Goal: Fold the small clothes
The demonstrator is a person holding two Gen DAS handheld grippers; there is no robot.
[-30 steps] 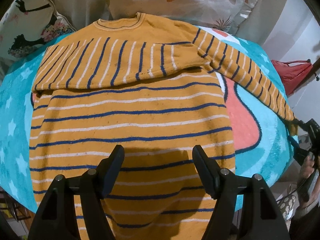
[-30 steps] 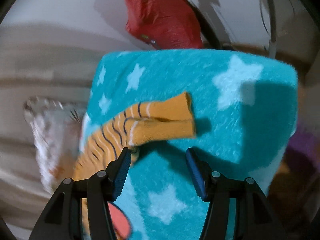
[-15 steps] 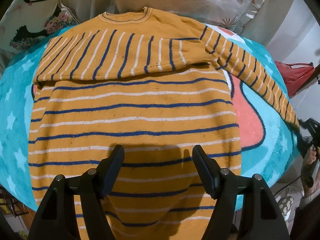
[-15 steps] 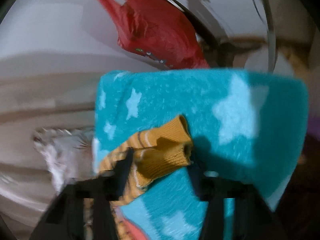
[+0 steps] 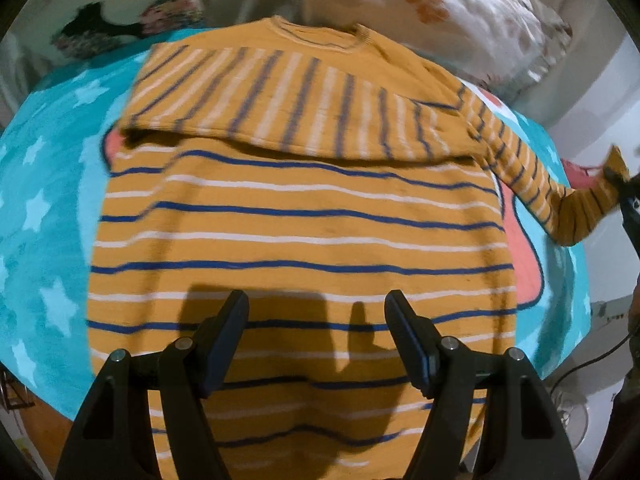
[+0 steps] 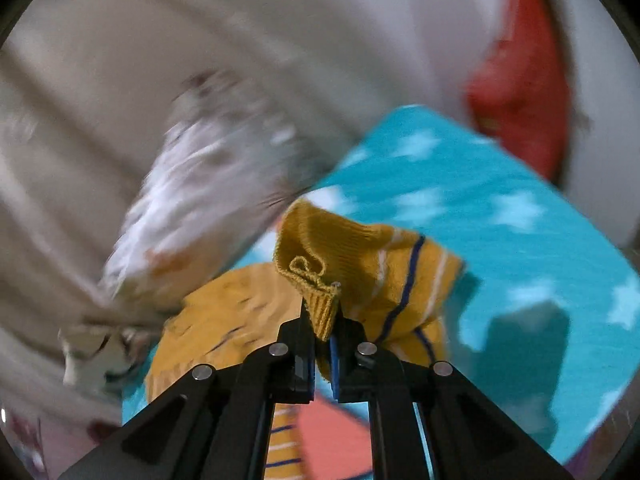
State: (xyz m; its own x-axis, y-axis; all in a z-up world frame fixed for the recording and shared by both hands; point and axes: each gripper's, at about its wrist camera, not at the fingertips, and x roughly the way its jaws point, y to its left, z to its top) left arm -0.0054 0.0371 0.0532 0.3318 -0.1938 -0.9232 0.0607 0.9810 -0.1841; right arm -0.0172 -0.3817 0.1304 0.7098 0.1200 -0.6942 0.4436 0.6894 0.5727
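Observation:
An orange sweater (image 5: 300, 216) with blue and white stripes lies flat on a teal star blanket (image 5: 44, 216). Its left sleeve is folded across the chest. My left gripper (image 5: 316, 316) is open and empty, hovering over the sweater's lower body. The right sleeve (image 5: 532, 176) is lifted off the blanket at the right. My right gripper (image 6: 322, 316) is shut on that sleeve's orange cuff (image 6: 316, 280) and holds it up; it also shows at the right edge of the left wrist view (image 5: 624, 192).
Floral pillows (image 5: 460, 12) lie beyond the sweater's collar. A red bag (image 6: 520, 92) hangs by the wall past the blanket's right edge. The blanket (image 6: 500, 208) drops off at its right and near edges.
My right gripper closed on the sleeve cuff and lifted it off the blanket, swinging it inward. The left gripper stayed open over the sweater's body.

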